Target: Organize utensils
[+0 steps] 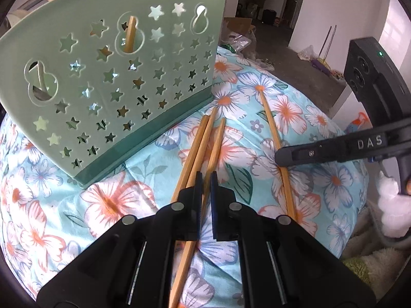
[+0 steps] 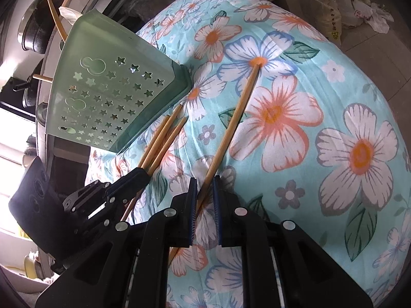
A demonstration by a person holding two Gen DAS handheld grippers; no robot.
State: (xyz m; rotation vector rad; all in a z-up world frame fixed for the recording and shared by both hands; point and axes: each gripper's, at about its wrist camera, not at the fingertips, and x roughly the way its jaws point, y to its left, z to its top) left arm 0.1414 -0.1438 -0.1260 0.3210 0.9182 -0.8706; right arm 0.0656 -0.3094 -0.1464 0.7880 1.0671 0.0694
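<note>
From the left wrist camera, the left gripper (image 1: 206, 179) is pinched down near the thick ends of a bunch of three chopsticks (image 1: 203, 138), and their long axis runs straight ahead from the fingers toward the bottom corner of the green utensil holder (image 1: 108, 82), tips just short of its dark base. So the holder sits ahead and to the left, standing tall on the floral cloth (image 1: 115, 200), and I'd guess the bunch has to go up and over that star-punched wall rather than forward. A single chopstick (image 1: 277, 159) lies off to the right, with the right gripper (image 1: 282, 157) on it. From the right wrist camera, the right gripper is closed on that lone stick, which slants away up the cloth, well clear of the holder. The left one is nearer the holder; a few sticks already poke out of its top.
</note>
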